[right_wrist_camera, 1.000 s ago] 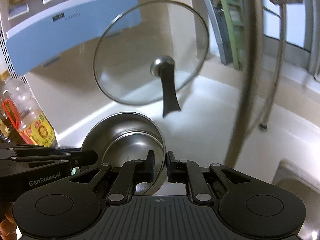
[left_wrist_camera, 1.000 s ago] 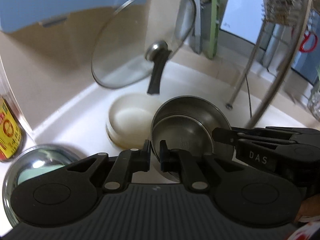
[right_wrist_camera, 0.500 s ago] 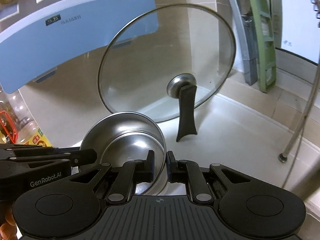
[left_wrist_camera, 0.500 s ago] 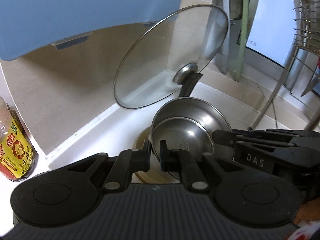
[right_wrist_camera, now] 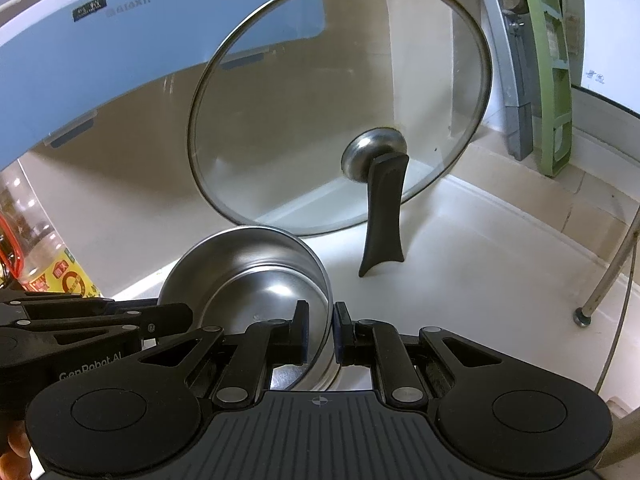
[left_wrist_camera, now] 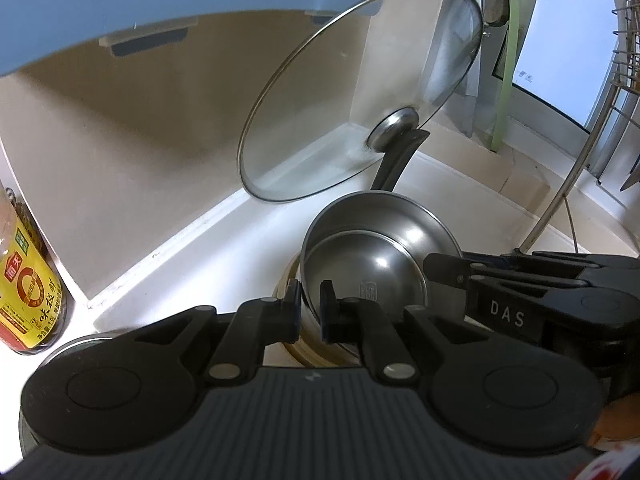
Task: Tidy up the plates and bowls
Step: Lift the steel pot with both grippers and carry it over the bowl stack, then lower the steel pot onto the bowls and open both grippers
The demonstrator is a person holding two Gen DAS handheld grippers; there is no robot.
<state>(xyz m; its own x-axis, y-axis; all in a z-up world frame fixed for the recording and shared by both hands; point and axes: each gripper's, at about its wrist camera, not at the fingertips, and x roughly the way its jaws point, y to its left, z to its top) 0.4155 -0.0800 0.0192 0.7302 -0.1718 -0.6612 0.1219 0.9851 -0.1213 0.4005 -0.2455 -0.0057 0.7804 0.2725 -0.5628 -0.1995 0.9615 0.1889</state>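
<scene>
A: Left wrist view: the left tongs (left_wrist_camera: 309, 305) are clamped on the near rim of the steel bowl (left_wrist_camera: 380, 252), and the right tongs (left_wrist_camera: 440, 276) come in from the side and grip the opposite rim. So both hold one bowl.

B: Where is it, taking the glass lid (left_wrist_camera: 360, 100) as the mark?

A: Just in front of the lid, which leans on its black handle against the wall. The bowl hangs tilted, above a cream plate (left_wrist_camera: 296, 344) that lies on the table (left_wrist_camera: 224, 240) nearer us than the lid. I cannot tell whether the bowl touches the plate.

B: The right wrist view agrees: the right tongs (right_wrist_camera: 321, 330) pinch the bowl (right_wrist_camera: 256, 272) by its rim, the left tongs (right_wrist_camera: 176, 318) at the far side. The lid (right_wrist_camera: 340, 104) stands close behind it.

A: To set it down well, I'd say level the bowl first; it is tipped toward the left camera. Lower both hands together so neither rim slips from the pads.

B: And keep the far rim off the lid's handle (right_wrist_camera: 382, 216). A knock there could tip the lid over.

A: Agreed. Centre it over the plate, rest it, and only then part the tongs, one after the other. The bottle (left_wrist_camera: 24, 288), well to the left of the lid, is out of the way.
</scene>
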